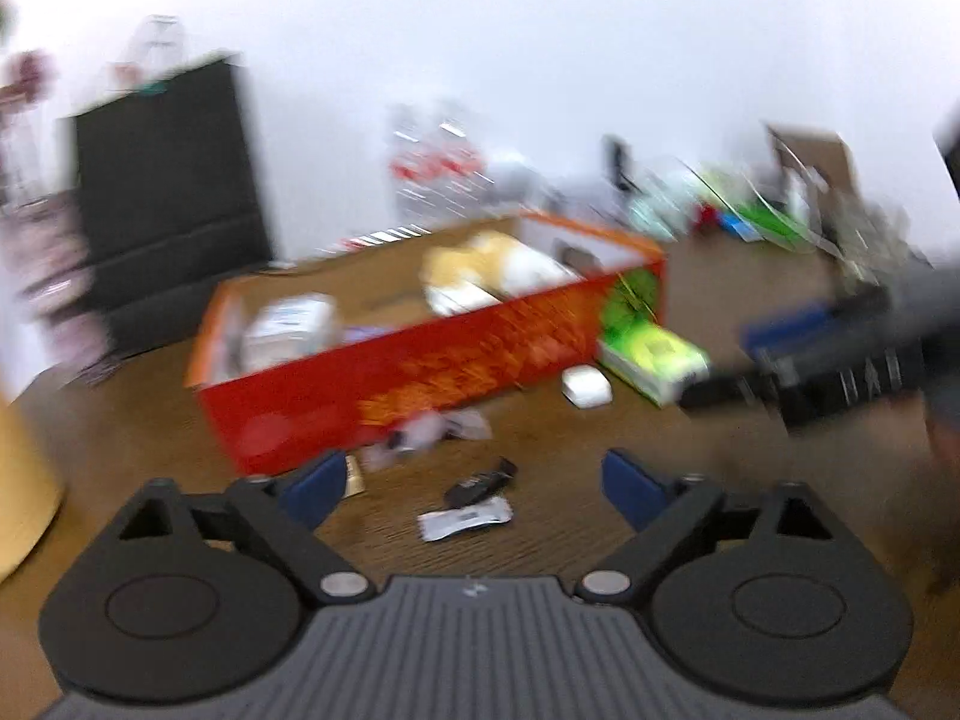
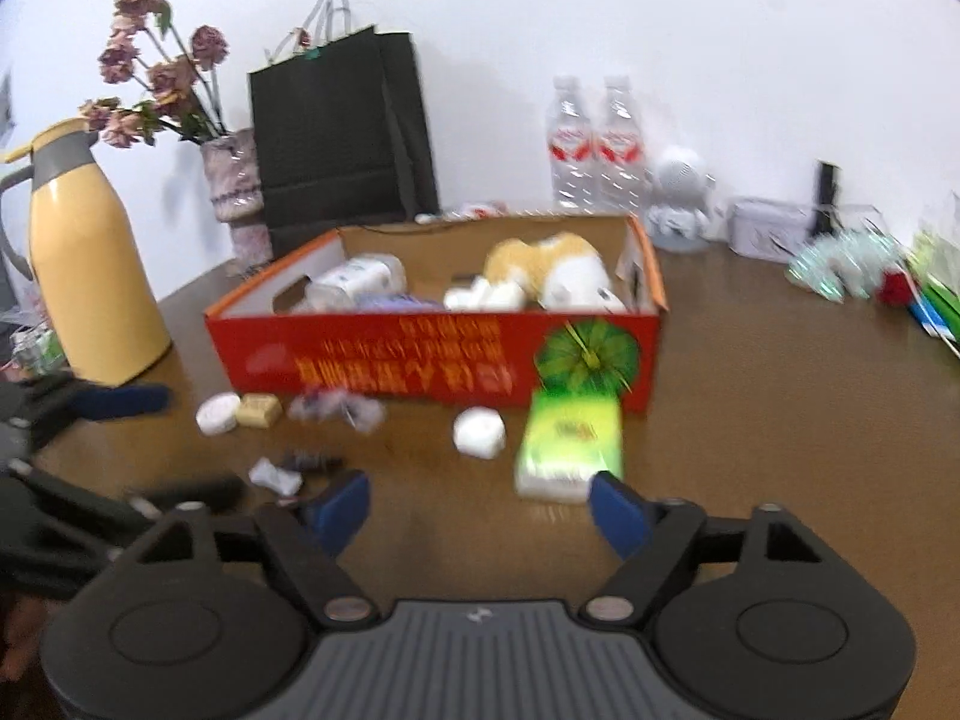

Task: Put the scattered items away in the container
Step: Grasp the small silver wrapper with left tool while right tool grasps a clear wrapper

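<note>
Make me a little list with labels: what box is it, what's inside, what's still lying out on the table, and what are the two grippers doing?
box: red cardboard box, open top, on the brown wooden table
inside: yellow and white plush toy, white plastic jar
still outside: green tissue pack, white round case, tan square packet, clear crumpled wrapper
left gripper: open, holding nothing
right gripper: open, holding nothing
</note>
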